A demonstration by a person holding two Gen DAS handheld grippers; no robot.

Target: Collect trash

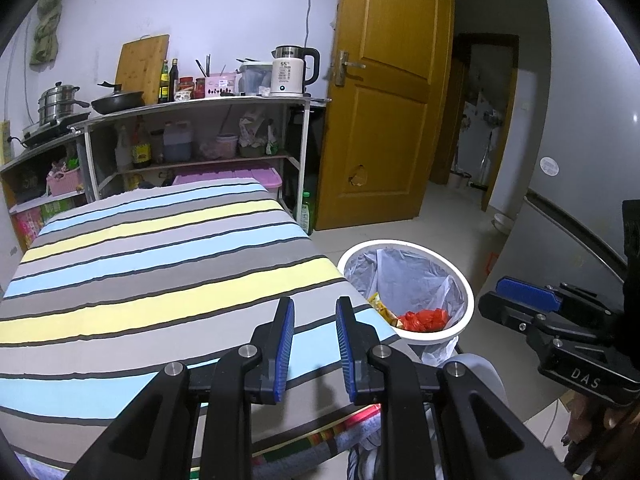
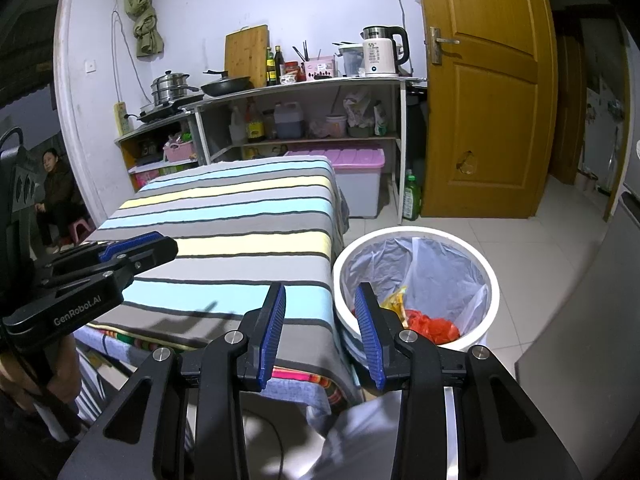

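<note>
We are holding the left hand-held gripper (image 1: 315, 322) and the right hand-held gripper (image 2: 320, 312) over the near end of a striped cloth-covered counter (image 1: 140, 264), both with jaws parted and nothing between the pads. The trash looks already collected: a red plastic bag (image 1: 424, 319) and a yellow wrapper (image 1: 380, 306) are lying in the lined white wastebasket (image 2: 416, 236) standing on the floor, touching the counter's corner. No litter is showing on the striped top, so little seems left. Open tiled floor (image 2: 500, 224) is stretching beyond the basket toward the wooden door (image 2: 488, 92).
</note>
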